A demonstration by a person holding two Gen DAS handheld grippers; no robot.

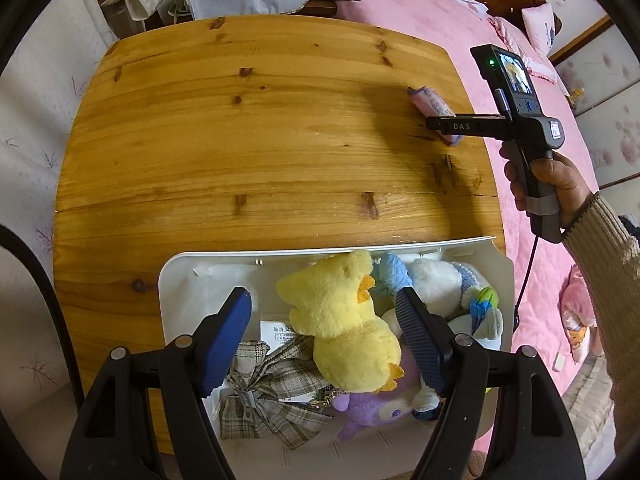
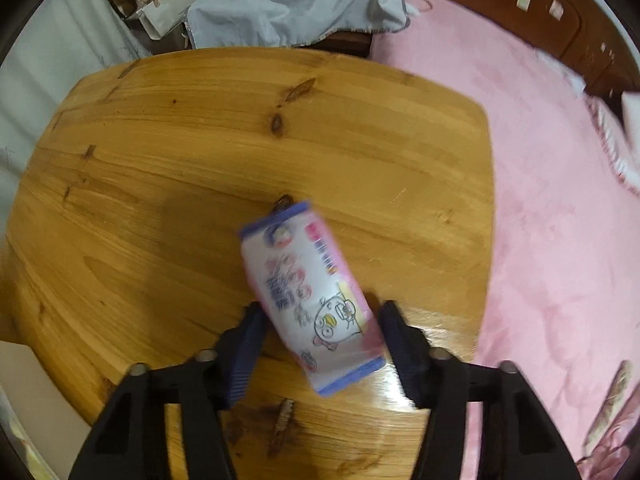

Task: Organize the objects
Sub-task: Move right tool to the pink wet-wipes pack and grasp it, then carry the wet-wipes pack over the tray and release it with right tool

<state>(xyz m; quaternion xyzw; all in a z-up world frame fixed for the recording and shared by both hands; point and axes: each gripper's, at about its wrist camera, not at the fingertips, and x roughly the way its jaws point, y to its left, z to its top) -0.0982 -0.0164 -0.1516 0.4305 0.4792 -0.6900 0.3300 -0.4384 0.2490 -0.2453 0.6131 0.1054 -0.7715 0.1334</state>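
Tissue pack lies between our right tool's fingers

Our right tool [image 2: 322, 356] gapes wide astride the tissue pack [image 2: 310, 296] on the desk [image 2: 160, 168], its long axis running ahead, tilted slightly left; left tool [image 1: 326, 336] hangs wide over the bin [image 1: 176, 280].

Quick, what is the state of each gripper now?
Left gripper: open, holding nothing, above the white bin.
Right gripper: open, jaws either side of the tissue pack, not yet gripping.
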